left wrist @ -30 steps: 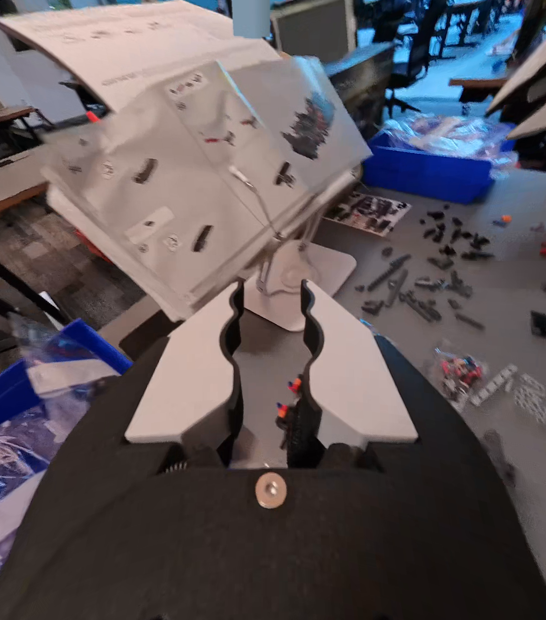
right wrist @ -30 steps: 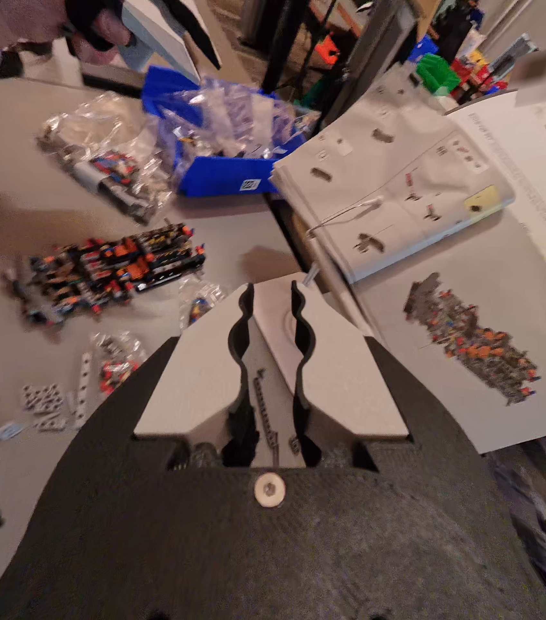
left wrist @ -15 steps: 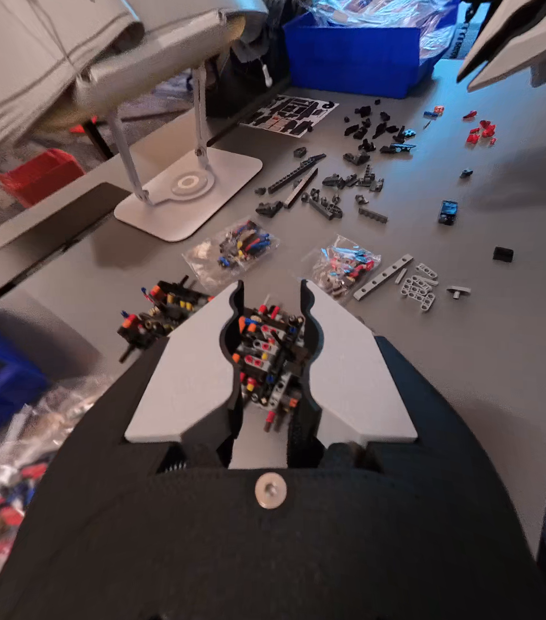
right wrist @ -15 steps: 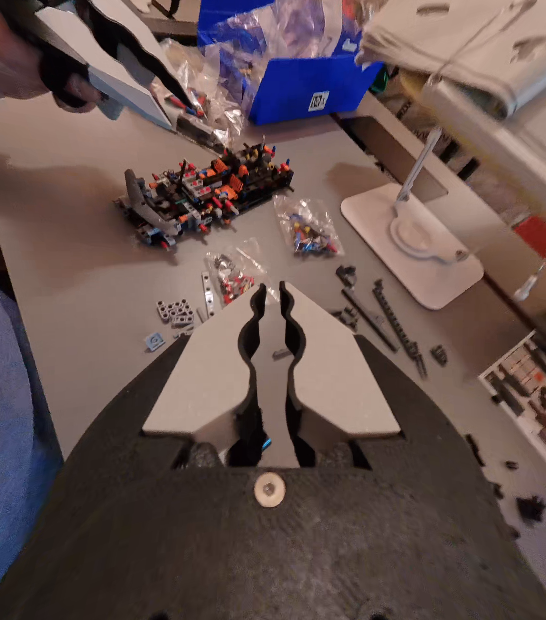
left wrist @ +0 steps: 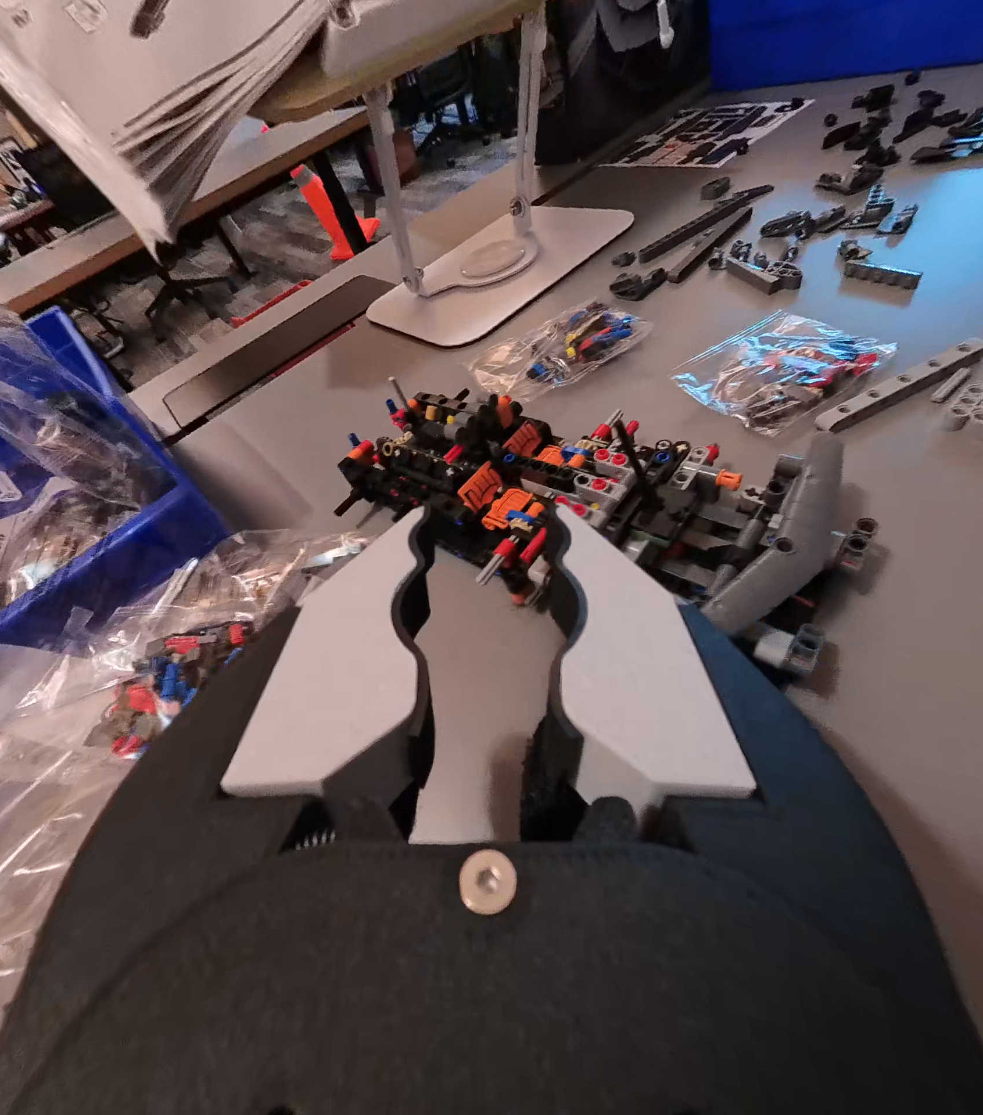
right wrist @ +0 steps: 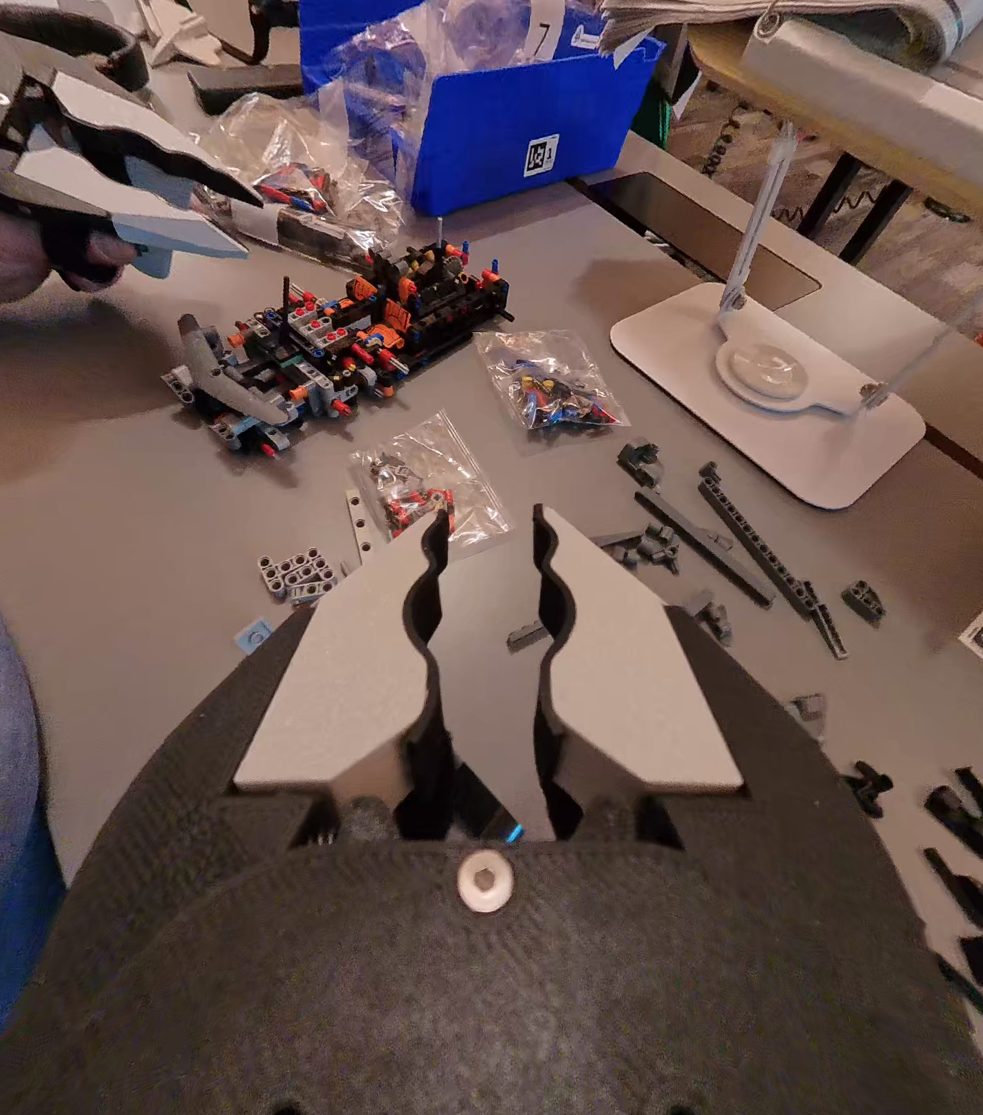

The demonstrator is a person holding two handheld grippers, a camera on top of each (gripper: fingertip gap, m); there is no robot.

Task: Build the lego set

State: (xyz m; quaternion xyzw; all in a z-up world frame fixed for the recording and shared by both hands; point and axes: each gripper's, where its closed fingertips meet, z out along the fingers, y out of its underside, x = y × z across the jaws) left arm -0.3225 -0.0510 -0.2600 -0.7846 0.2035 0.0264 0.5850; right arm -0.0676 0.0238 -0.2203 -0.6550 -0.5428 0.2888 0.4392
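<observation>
1. Half-built model (right wrist: 332,356) on the grey table (right wrist: 115,543), far left in the right wrist view, black frame studded with orange, red and blue pins, grey curved panel at its near end.
2. Left gripper (left wrist: 489,531) open and empty, tips hovering at the model's near edge; no contact to be seen.
3. Right gripper (right wrist: 486,519) open, nothing between its jaws, poised above loose parts near the table's middle.
4. Just beyond its tips, a clear bag (right wrist: 429,489) of small red and dark pieces; a second bag (right wrist: 555,386) farther off, beside the model.
5. To the right, long black beams (right wrist: 761,549) and small connectors; to the left, pale grey blocks (right wrist: 296,573).
6. Far edge: blue bin (right wrist: 513,127) stuffed with bags; white stand (right wrist: 767,386) carrying the booklet.
7. Likely step: steadying the model with the left while picking the next part with the right.
8. Next move calls for choosing one small piece, closing squarely on it, and carrying it left to the model.
</observation>
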